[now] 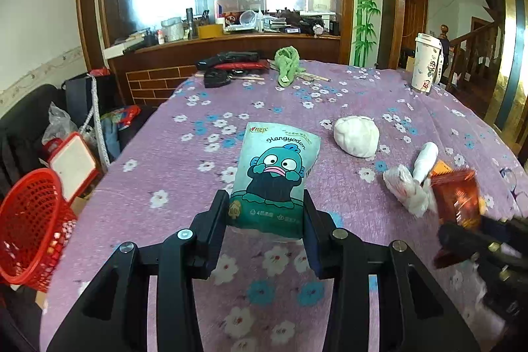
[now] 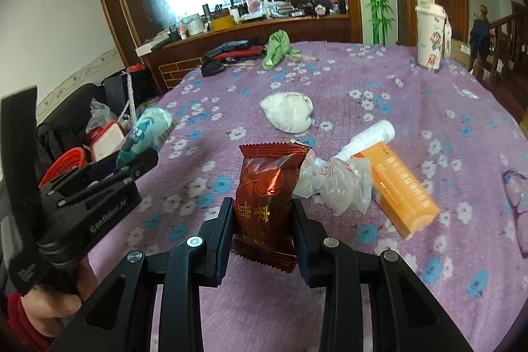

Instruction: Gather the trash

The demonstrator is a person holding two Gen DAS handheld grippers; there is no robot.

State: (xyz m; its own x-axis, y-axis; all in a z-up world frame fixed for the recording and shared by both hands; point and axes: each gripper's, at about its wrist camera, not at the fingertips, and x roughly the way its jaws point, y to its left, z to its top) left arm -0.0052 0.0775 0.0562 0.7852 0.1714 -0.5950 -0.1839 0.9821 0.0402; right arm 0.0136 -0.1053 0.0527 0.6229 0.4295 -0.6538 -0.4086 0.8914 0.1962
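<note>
The left claw (image 1: 265, 203) is clamped on a teal tissue pack (image 1: 275, 174) with a cartoon fish, held upright above the purple flowered worktop (image 1: 171, 174). The right claw (image 2: 262, 213) grips a dark red snack wrapper (image 2: 264, 203), likewise lifted clear. Just beyond it lie a crumpled clear plastic bag (image 2: 333, 180), an orange box (image 2: 402, 187) and a small white bottle (image 2: 369, 137), touching or nearly so. Farther off sits a white wad (image 2: 288, 111), perhaps tissue. A red basket (image 1: 31, 223) stands beside the worktop's left edge.
</note>
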